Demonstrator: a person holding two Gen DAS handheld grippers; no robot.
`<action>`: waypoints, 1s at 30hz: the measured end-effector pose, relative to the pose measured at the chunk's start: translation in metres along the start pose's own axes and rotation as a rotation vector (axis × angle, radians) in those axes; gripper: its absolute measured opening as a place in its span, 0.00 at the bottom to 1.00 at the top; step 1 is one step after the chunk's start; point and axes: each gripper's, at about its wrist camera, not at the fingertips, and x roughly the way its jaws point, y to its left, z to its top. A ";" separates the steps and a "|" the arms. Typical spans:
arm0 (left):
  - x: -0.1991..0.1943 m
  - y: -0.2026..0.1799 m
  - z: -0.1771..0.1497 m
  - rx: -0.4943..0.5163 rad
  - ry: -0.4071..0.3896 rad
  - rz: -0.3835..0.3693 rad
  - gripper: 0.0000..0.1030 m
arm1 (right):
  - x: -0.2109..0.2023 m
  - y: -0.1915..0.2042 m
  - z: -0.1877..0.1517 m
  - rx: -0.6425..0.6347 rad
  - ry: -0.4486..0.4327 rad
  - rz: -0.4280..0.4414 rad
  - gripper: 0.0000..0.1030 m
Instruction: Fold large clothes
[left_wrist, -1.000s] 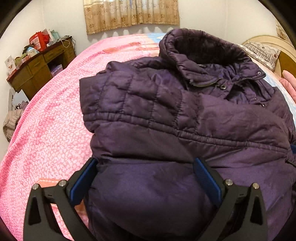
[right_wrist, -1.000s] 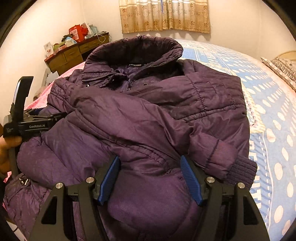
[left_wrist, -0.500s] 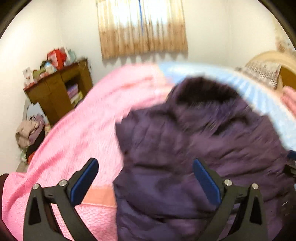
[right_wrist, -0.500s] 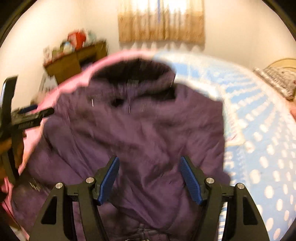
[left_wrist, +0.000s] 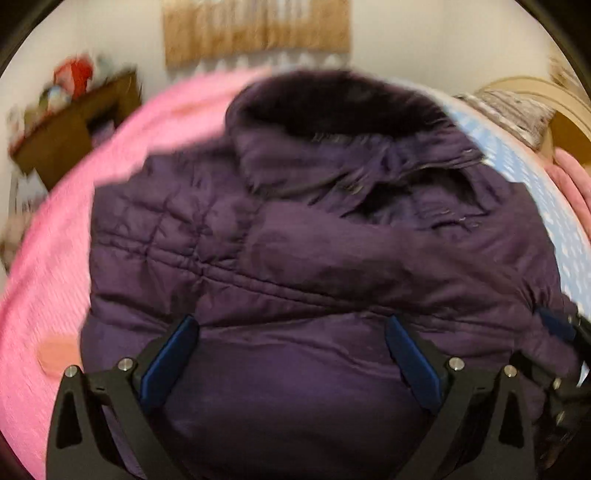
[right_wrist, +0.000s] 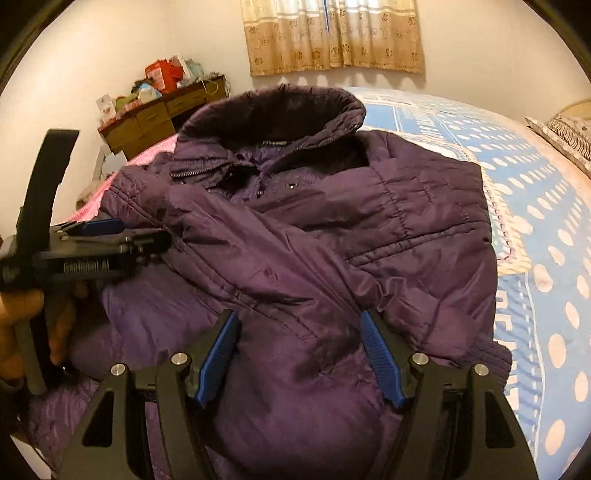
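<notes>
A dark purple padded jacket (left_wrist: 314, 251) lies on the bed, collar away from me, with its sleeves folded across the chest; it also shows in the right wrist view (right_wrist: 314, 236). My left gripper (left_wrist: 291, 332) is open over the jacket's lower left part, holding nothing. My right gripper (right_wrist: 299, 332) is open over the lower right part, just below the crossed sleeve with its knit cuff (right_wrist: 491, 358). The left gripper also shows from the side in the right wrist view (right_wrist: 99, 236), held by a hand.
The bed has a pink cover (left_wrist: 55, 258) on the left and a blue dotted cover (right_wrist: 535, 221) on the right. A wooden dresser (right_wrist: 162, 114) with clutter stands by the far wall. Pillows (right_wrist: 569, 136) lie at the far right.
Both grippers lifted away from the jacket half a second ago and have come back down close over its lower part. Both stayed open. The jacket has not changed shape.
</notes>
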 end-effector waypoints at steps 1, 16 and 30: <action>0.003 -0.002 0.001 0.006 0.017 0.004 1.00 | 0.002 0.001 0.000 -0.004 0.005 -0.009 0.68; 0.012 -0.009 0.002 0.008 0.042 0.034 1.00 | 0.007 -0.003 0.003 0.022 0.011 0.018 0.69; 0.008 -0.009 -0.001 0.016 0.024 0.052 1.00 | 0.009 -0.002 0.004 0.020 0.011 0.015 0.69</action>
